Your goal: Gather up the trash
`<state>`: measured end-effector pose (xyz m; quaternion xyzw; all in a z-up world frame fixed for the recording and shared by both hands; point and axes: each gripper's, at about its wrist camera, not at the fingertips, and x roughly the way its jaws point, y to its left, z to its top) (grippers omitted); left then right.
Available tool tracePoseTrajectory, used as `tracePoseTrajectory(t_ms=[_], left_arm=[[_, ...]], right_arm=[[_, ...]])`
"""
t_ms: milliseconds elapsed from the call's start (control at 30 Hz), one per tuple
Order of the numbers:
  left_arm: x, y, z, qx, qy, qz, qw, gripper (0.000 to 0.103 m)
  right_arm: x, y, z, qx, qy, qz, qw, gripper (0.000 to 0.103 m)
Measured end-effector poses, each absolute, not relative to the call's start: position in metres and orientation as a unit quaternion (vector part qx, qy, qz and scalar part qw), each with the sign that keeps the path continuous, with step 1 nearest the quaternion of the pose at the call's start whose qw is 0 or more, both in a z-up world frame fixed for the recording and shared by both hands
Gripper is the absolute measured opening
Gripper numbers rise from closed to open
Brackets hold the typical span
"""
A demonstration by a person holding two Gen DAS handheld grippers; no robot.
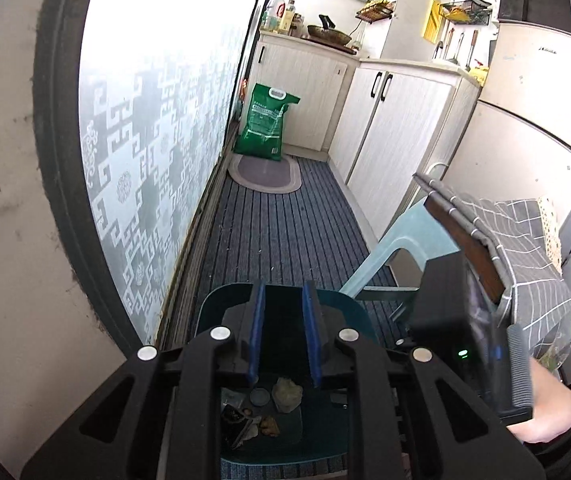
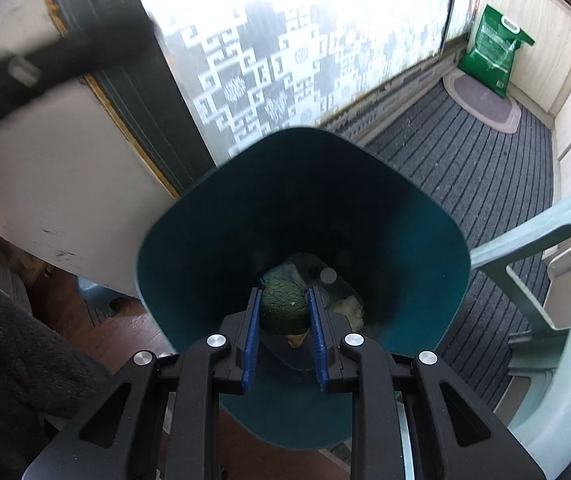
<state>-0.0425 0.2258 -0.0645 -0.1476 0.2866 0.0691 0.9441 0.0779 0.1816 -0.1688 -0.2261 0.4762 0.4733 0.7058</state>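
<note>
Striped floor mat (image 2: 465,184); right gripper (image 2: 284,312) angled down into bin (image 2: 189,248), clamping green lump (image 2: 283,310).

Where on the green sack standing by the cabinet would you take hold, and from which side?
The white-rimmed handle slot at its top, from above on the carpet side: the green sack stands upright, with the cabinet behind.
</note>
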Motion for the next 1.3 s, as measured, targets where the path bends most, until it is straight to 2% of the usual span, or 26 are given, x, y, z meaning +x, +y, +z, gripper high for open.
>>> tracePoseTrajectory(t_ms=[233,433,600,833,933,1000,1067,1133,1300], left_arm=[[-0.052,0.22,-0.049,-0.137,0.254,0.057,0.956,0.021],[-0.059,0.219,-0.04,-0.127,0.243,0.045,0.961,0.021],[-0.07,0.211,-0.024,-0.116,0.228,0.042,0.966,0.021],[-0.091,0.2,-0.018,-0.099,0.222,0.057,0.968,0.022],[-0.099,0.192,-0.015,-0.087,0.22,0.065,0.969,0.029],[-0.102,0.185,-0.014,-0.079,0.22,0.07,0.97,0.043],[-0.104,0.179,-0.016,-0.077,0.225,0.072,0.969,0.051],[-0.103,0.174,-0.021,-0.076,0.237,0.075,0.966,0.054],[-0.102,0.158,-0.03,-0.055,0.245,0.086,0.964,0.074]], right_arm=[[0.082,0.188,-0.2,-0.242,0.503,0.458,0.692,0.025],[0.078,0.192,-0.202,-0.247,0.498,0.459,0.693,0.025],[0.072,0.19,-0.181,-0.238,0.484,0.472,0.697,0.024],[0.05,0.175,-0.121,-0.229,0.414,0.492,0.731,0.023],[0.044,0.159,-0.098,-0.218,0.389,0.488,0.75,0.024],[0.039,0.143,-0.083,-0.206,0.373,0.488,0.762,0.024],[0.034,0.128,-0.067,-0.199,0.361,0.485,0.771,0.024],[0.03,0.11,-0.053,-0.195,0.35,0.481,0.78,0.025],[0.014,0.064,-0.021,-0.193,0.321,0.464,0.803,0.043]])
